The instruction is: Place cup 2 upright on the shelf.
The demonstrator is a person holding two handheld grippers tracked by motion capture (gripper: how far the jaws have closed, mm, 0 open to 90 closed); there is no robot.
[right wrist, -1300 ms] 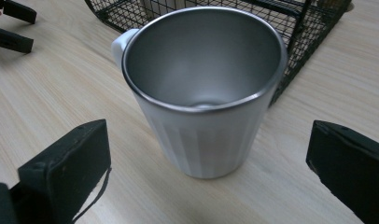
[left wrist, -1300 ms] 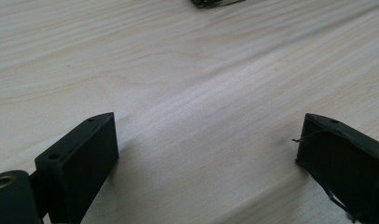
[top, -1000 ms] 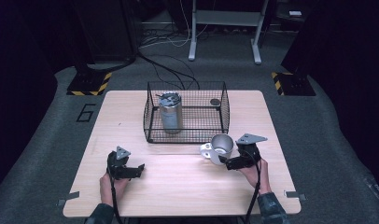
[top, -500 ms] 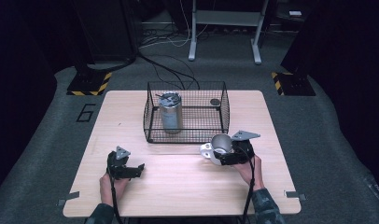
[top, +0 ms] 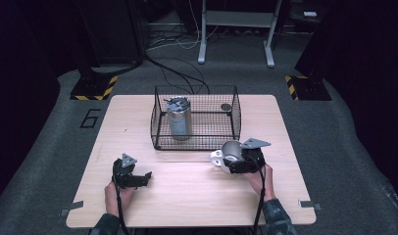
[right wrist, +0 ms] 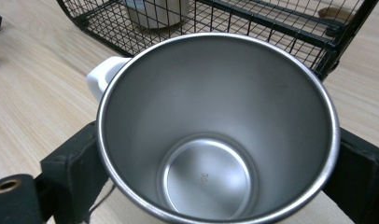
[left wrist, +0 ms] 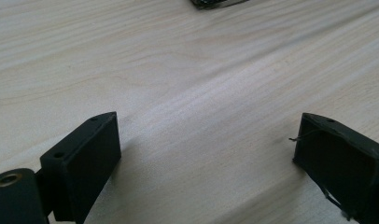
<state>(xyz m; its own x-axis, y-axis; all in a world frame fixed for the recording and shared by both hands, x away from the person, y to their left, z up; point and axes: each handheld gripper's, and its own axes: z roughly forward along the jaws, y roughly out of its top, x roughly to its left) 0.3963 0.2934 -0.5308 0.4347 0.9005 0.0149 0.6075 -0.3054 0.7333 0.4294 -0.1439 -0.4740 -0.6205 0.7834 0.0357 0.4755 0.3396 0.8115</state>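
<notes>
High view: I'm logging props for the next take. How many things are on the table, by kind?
Wire basket: 1
Metal cups: 2, the lidded one in the basket, the open one in the right hand-held gripper
Small dark round thing in the basket: 1
Total: 4

A light wooden counter [top: 187, 196] stands on grey carpet [top: 354, 161] in a dim room. Beyond it are black cables [top: 175, 73], a white metal stand [top: 235, 29] and yellow-black striped blocks [top: 94, 88].
</notes>
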